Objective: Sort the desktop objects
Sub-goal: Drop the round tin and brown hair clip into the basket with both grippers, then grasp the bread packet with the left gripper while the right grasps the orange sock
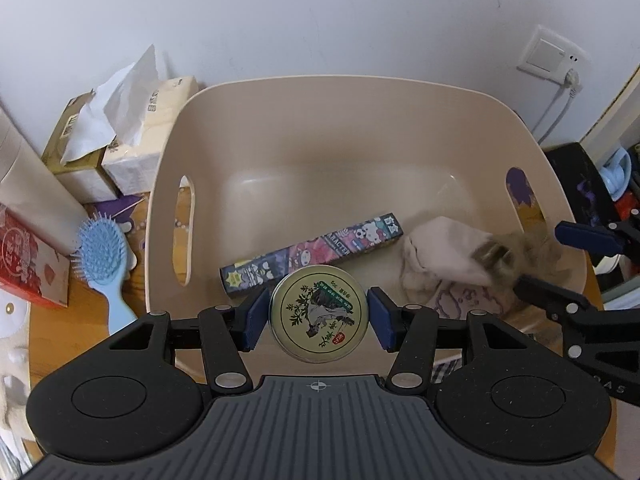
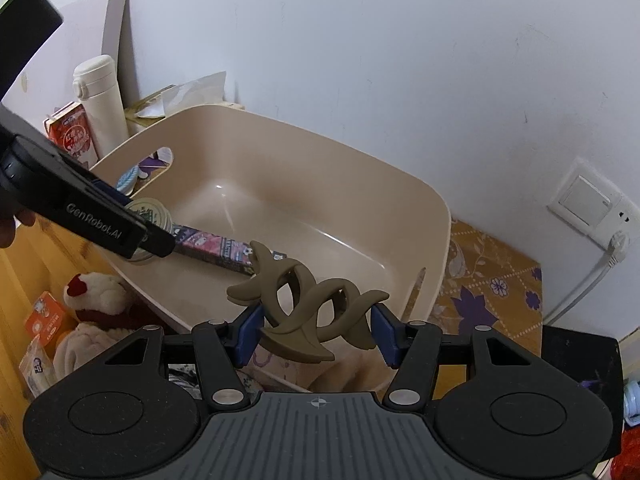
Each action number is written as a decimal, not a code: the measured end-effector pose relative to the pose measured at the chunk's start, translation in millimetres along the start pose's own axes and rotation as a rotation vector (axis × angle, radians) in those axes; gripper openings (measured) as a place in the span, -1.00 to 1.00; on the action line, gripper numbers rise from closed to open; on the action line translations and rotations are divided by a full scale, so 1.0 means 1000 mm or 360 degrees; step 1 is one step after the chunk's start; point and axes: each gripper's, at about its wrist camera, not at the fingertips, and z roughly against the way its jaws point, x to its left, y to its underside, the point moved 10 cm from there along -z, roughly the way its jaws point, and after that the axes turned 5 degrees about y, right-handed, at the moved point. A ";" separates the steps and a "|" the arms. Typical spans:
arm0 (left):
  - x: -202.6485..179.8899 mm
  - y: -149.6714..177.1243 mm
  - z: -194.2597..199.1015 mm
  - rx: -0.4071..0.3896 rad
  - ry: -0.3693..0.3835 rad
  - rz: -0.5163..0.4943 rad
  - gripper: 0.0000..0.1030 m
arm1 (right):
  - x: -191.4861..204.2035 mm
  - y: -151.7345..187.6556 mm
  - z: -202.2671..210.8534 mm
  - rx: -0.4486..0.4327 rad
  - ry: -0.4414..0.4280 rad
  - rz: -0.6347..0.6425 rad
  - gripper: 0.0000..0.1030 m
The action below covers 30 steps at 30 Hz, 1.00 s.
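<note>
Left gripper (image 1: pixel 318 319) pinching round tin (image 1: pixel 318 314) low-centre frame, hovering over beige bin (image 1: pixel 280 92) for drop. Right gripper (image 2: pixel 316 334) fingers loosening around brown hair claw (image 2: pixel 308 308), releasing into bin.

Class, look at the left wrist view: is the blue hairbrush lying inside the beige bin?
No, the blue hairbrush lies on the table outside the beige bin.

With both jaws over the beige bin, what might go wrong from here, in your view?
1. The round tin sits between the left gripper pads with a gap on its right; it could drop onto the patterned box and roll.
2. The hair claw in the right gripper looks loosely seated and may snag on release.
</note>
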 end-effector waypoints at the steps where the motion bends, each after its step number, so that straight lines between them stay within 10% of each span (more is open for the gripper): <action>1: 0.001 0.001 0.002 -0.0007 0.0004 0.0000 0.08 | -0.001 0.000 0.001 -0.0005 0.0000 -0.0010 0.17; 6: -0.001 0.000 0.010 -0.0044 0.0004 -0.0013 0.41 | -0.001 0.000 0.009 -0.0032 0.0032 -0.0025 0.41; 18: 0.003 0.018 0.053 -0.0102 0.0035 -0.0040 0.51 | -0.008 0.016 0.054 -0.0115 0.0100 -0.0165 0.95; 30: 0.017 0.075 0.068 -0.0006 0.0068 -0.0024 0.60 | 0.005 0.063 0.067 -0.0021 0.0121 -0.0182 1.00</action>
